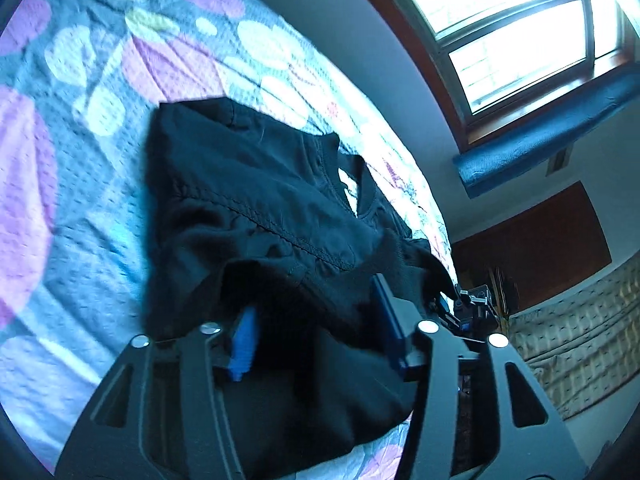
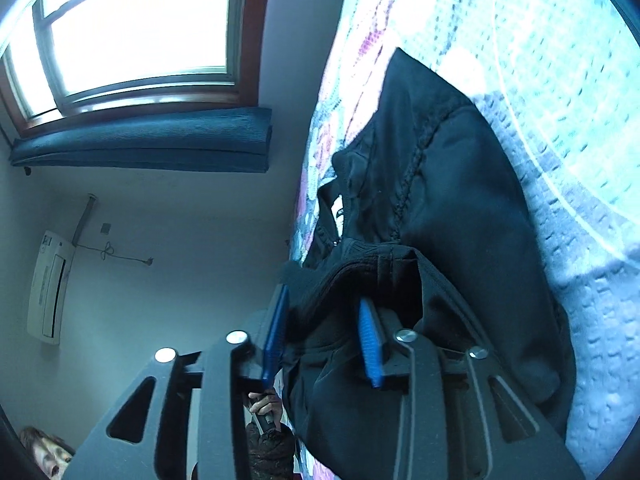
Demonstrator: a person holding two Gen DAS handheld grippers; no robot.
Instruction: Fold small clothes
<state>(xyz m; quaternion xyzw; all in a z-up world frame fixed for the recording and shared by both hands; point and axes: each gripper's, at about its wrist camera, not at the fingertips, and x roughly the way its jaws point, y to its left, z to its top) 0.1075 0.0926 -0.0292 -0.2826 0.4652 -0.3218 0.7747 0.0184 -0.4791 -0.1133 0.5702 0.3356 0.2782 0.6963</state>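
Observation:
A black garment [image 1: 248, 184] lies folded on the patterned bedspread [image 1: 80, 160], its stitched seam running across the top layer. My left gripper [image 1: 314, 296] stands open, and the garment's near edge hangs loosely between its blue pads [image 1: 242, 344]. In the right wrist view the same black garment [image 2: 460, 200] rests on the bedspread [image 2: 560, 80]. My right gripper [image 2: 323, 295] is open too, with a fold of the black cloth slack between its blue pads [image 2: 370, 344]. Part of the right gripper [image 1: 476, 300] shows at the garment's far corner in the left wrist view.
The bed's edge drops off toward a wall with a bright window [image 2: 132, 32] and a blue cushion [image 2: 152, 148] on the sill. A white wall unit [image 2: 48, 288] hangs lower down. A person's hand [image 2: 264, 404] shows below the right gripper.

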